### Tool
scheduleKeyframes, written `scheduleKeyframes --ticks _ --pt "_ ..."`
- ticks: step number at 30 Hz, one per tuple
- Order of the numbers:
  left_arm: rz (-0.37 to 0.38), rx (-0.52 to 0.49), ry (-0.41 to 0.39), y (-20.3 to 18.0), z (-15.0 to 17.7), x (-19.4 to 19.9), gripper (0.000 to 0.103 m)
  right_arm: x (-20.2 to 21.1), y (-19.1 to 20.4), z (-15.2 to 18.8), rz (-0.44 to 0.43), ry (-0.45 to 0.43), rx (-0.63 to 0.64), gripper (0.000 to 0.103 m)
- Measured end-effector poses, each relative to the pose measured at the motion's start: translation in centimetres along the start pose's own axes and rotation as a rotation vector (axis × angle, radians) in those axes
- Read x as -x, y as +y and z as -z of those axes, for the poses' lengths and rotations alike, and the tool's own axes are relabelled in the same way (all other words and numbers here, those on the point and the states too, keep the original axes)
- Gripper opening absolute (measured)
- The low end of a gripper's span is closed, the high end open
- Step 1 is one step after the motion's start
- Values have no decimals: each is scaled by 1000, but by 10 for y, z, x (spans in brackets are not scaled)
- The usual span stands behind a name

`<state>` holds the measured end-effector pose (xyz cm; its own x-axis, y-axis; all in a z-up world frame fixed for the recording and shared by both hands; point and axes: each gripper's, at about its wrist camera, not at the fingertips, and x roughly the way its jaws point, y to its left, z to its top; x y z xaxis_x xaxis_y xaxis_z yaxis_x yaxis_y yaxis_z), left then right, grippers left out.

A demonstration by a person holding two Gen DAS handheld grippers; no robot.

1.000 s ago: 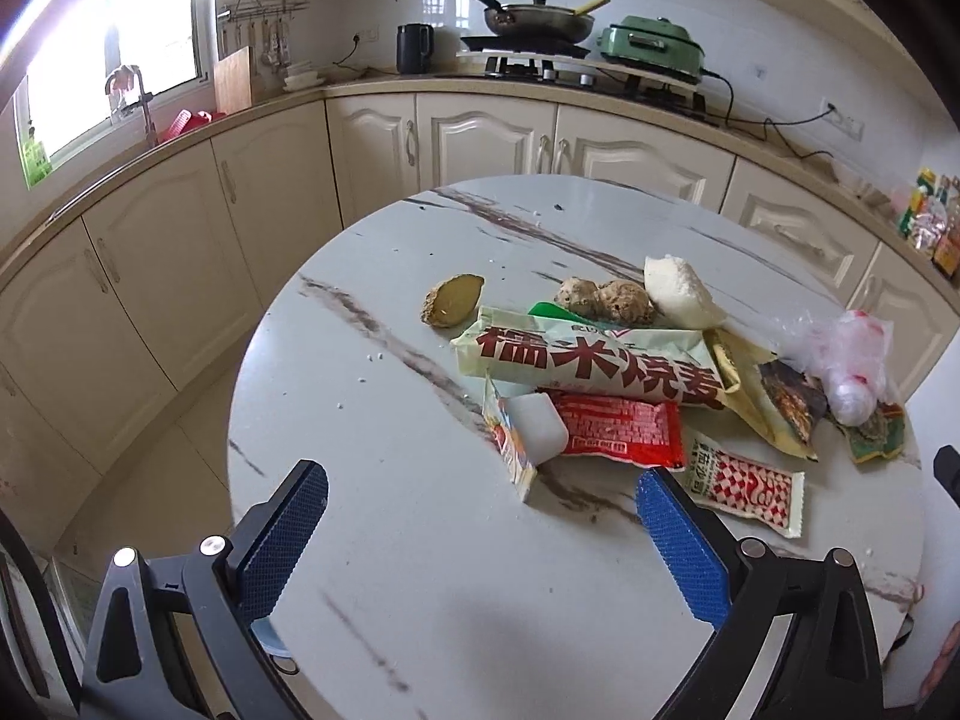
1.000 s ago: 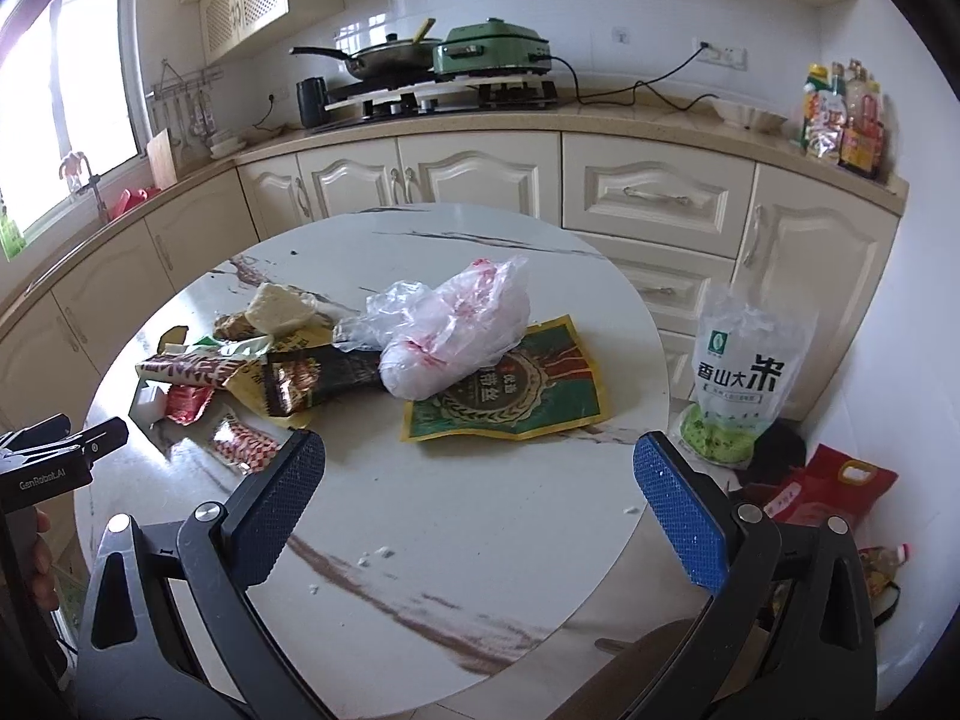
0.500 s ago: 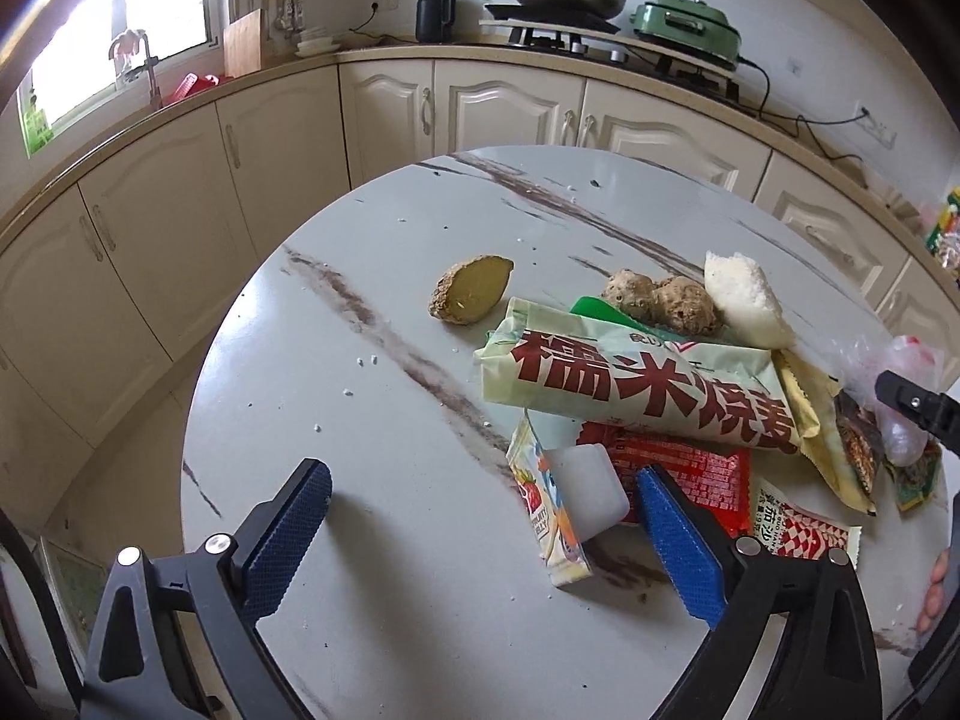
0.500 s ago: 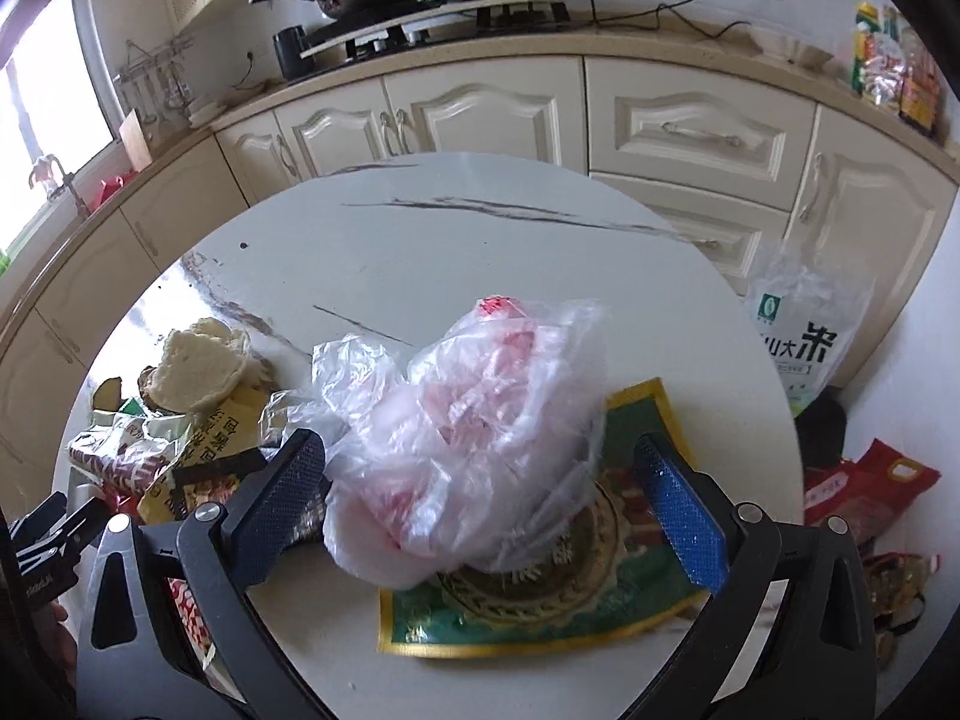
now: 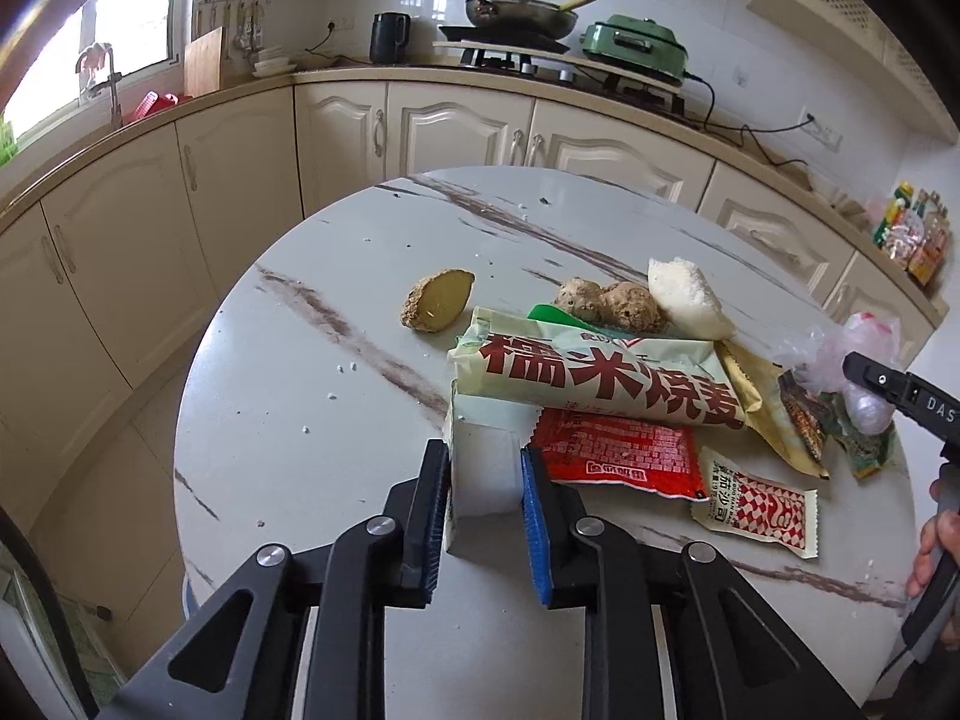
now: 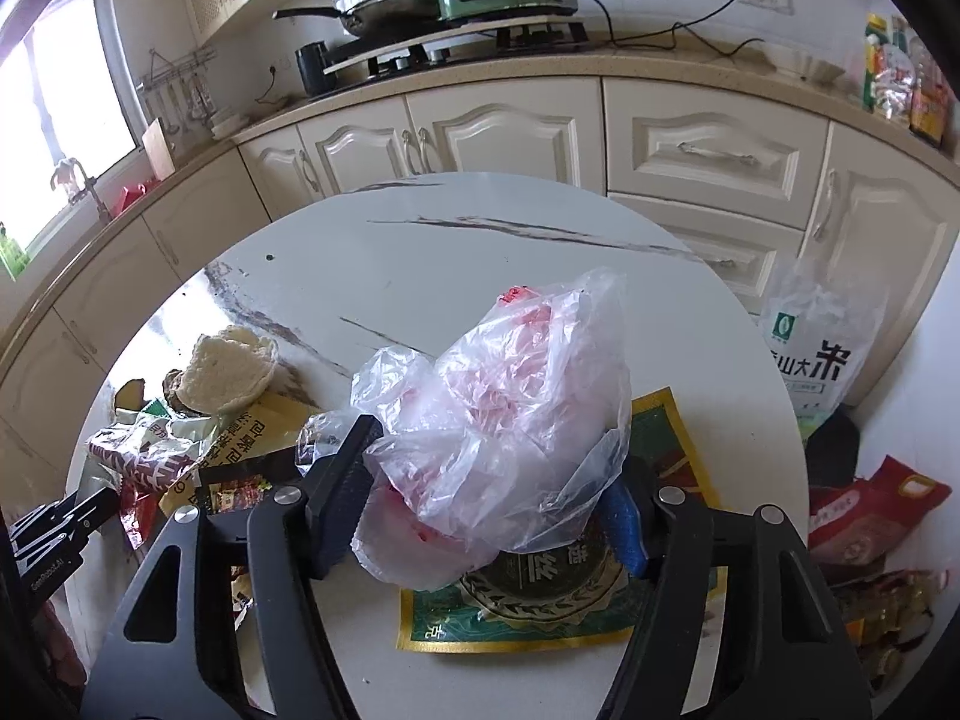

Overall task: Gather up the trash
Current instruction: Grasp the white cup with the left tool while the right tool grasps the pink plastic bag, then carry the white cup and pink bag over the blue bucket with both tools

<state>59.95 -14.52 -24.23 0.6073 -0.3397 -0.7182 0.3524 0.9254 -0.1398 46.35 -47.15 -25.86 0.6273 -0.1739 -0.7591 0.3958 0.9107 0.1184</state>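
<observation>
The round marble surface [image 5: 288, 420] lies bare on its near-left half, with open room up to the curved rim; the trash is heaped toward the right side. The left tool [image 5: 485, 480] has just been closing, and its blue pads now press both sides of a small white carton [image 5: 483, 468] at the near edge of the heap. Just beyond it lie a red sachet [image 5: 618, 450] and a long pale-green wrapper [image 5: 594, 372] with red characters; a checked sachet [image 5: 759, 507] sits near the rim to the right. Further back are a cut ginger piece [image 5: 438, 300], two ginger knobs [image 5: 606, 303] and a white bun [image 5: 690, 300]. The right tool [image 6: 492, 498] has likewise just been closing — its jaws stand at a middling width around a crumpled clear plastic bag [image 6: 516, 420] with red print, the film bulging over both fingers. That bag rests on a green-and-gold flat packet [image 6: 540, 612] close to the surface's right rim. Only the right wrist view shows the floor past that rim, with a rice sack [image 6: 822, 354] and a red bag [image 6: 870, 522] crowding it; only the left view shows the carton between the pads — and a person's hand [image 5: 936, 546] on the other tool's handle.
</observation>
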Motion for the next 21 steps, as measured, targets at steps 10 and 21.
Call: scheduleKeyframes --ticks 10,21 --pt "92 22 -41 19 19 62 18 59 9 2 -20 -92 -14 62" --pt "107 71 -155 85 49 172 18 112 144 26 -217 -126 174 62"
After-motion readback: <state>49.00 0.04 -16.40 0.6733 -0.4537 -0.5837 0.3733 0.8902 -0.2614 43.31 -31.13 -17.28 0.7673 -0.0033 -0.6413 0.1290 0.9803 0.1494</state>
